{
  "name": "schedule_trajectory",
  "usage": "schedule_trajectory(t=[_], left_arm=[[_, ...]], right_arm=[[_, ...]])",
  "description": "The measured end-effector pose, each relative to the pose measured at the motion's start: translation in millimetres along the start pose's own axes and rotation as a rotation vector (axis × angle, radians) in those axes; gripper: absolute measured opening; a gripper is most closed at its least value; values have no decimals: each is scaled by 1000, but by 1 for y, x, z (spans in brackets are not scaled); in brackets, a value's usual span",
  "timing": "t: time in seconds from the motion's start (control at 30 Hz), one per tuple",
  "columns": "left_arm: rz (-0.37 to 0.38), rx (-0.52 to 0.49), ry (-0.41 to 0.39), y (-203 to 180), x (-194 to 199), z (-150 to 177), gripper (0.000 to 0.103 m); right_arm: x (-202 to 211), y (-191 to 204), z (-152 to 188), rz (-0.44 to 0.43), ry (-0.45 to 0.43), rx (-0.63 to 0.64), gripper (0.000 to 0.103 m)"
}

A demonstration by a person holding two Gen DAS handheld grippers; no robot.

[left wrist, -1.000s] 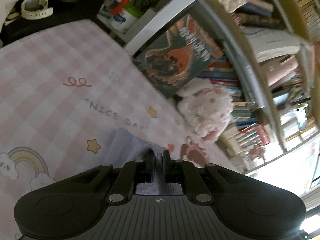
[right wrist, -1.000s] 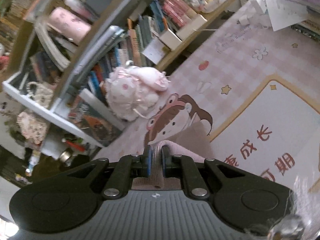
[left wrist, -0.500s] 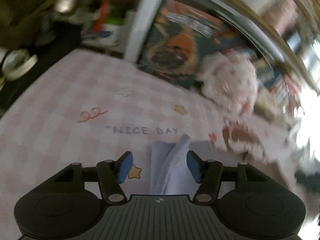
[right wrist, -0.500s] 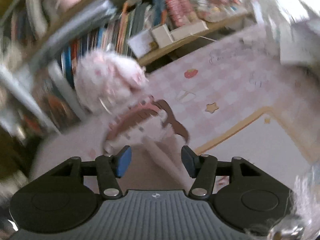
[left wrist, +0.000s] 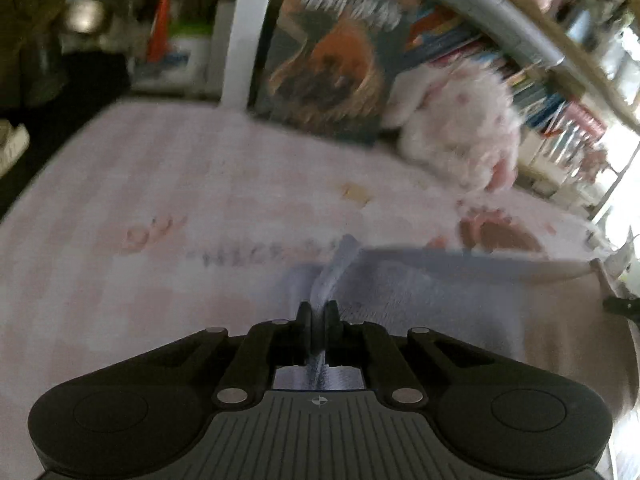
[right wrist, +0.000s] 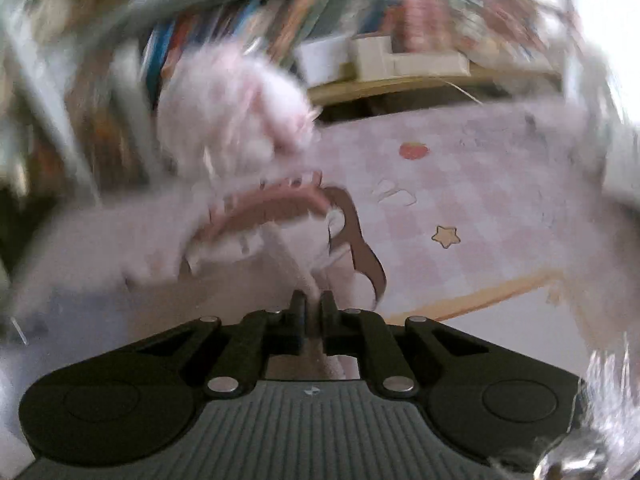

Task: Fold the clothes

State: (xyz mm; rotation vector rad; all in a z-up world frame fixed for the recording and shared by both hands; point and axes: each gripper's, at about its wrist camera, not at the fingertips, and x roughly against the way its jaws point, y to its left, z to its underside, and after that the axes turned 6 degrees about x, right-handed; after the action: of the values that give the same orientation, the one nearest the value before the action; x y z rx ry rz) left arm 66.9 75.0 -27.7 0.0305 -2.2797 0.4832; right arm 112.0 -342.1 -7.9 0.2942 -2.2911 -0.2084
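Left gripper (left wrist: 318,312): jaws pinched on a ridge of the cloth (left wrist: 420,296), which lies on the mat (left wrist: 160,200) from centre out to 3 o'clock. Right gripper (right wrist: 313,308): jaws nipped on a fold of the same cloth (right wrist: 152,276), spread toward 9 o'clock. Plush (left wrist: 460,136) at 1 o'clock, near the far edge.

Step, as I judge it: carrying a fold. Keep both pinches level, move together, hold the edge taut, and stay clear of the plush.

Versus half a second ago: both jaws stood wide around the cloth, now they grip it. Both views are blurred.
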Motion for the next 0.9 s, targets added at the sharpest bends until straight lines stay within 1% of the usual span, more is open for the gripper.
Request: schedule_trajectory(t=[0.1, 0.13, 0.17, 0.23, 0.3, 0.33, 0.37, 0.4, 0.47, 0.5, 0.57, 0.7, 0.77, 0.9], left_arm=[[12, 11, 10, 5, -5, -3, 7], [15, 16, 13, 6, -5, -3, 8], [14, 16, 15, 7, -6, -3, 14], [8, -3, 10, 7, -5, -2, 14], [0, -18, 4, 5, -4, -2, 20], [-17, -14, -6, 4, -1, -3, 28], [-34, -11, -16, 3, 1, -4, 34], [-49, -5, -30, 2, 5, -5, 37], [-65, 1, -71, 0, 16, -4, 49], [-69, -3, -92, -1, 23, -3, 51], [-75, -13, -129, -6, 36, 1, 57], [-80, -56, -152, -20, 57, 12, 60], [-80, -64, -152, -27, 67, 23, 61], [-86, -68, -143, -39, 85, 50, 63]], right_arm=[[-28, -7, 5, 40, 94, -3, 7], [-35, -7, 8, 49, 106, 3, 7], [-36, -7, 9, 49, 95, -3, 7], [-35, -8, 9, 52, 90, -25, 8], [-34, -8, 8, 60, 89, -20, 10], [-32, -6, 7, 71, 89, -8, 13], [-30, -4, 6, 86, 87, 2, 21], [-27, -3, 5, 100, 83, 13, 25], [-17, -1, 5, 113, 70, 37, 27], [-12, 0, 6, 112, 66, 51, 28], [-2, 4, 8, 112, 61, 89, 32], [17, 13, 17, 111, 53, 154, 35], [27, 16, 23, 110, 45, 171, 41], [46, 19, 41, 88, 28, 189, 42]])
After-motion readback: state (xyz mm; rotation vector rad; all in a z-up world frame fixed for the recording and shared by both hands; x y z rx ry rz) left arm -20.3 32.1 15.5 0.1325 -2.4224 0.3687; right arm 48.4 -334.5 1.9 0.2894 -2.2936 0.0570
